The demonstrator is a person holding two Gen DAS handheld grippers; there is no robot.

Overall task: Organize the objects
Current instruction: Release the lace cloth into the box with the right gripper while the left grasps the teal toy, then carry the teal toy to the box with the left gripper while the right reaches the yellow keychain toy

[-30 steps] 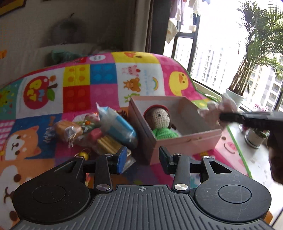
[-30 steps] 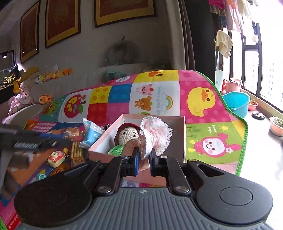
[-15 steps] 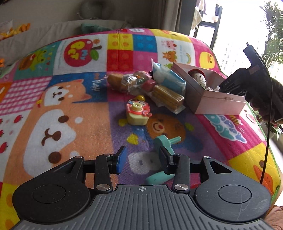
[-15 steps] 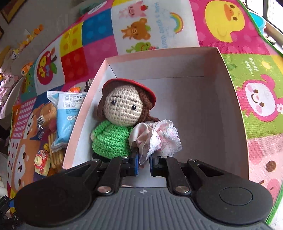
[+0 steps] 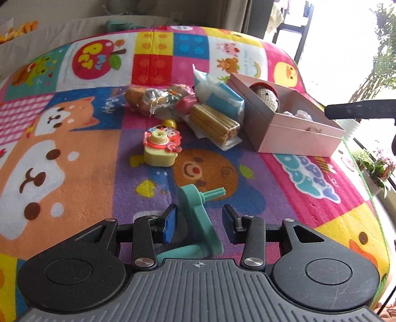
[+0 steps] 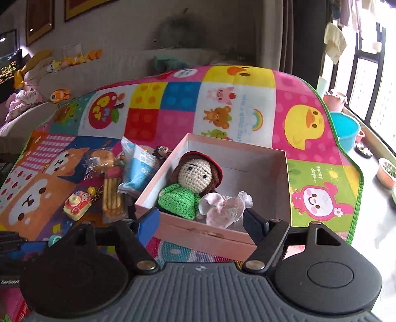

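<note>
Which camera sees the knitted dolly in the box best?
The right wrist view: the crochet doll shows face, red hat and green sweater inside the pink box. The left wrist view shows only her head top.

Patchwork play mat (image 6: 292,104) printed with cartoon animals, covering the work surface. Framed pictures (image 6: 39,19) on the far wall at left; a row of plush toys (image 6: 32,81) along a pale sofa back beneath them. At right by the window: a turquoise basin (image 6: 345,130), small potted plants (image 5: 376,168) on the sill, and laundry (image 6: 334,44) hanging above.
</note>
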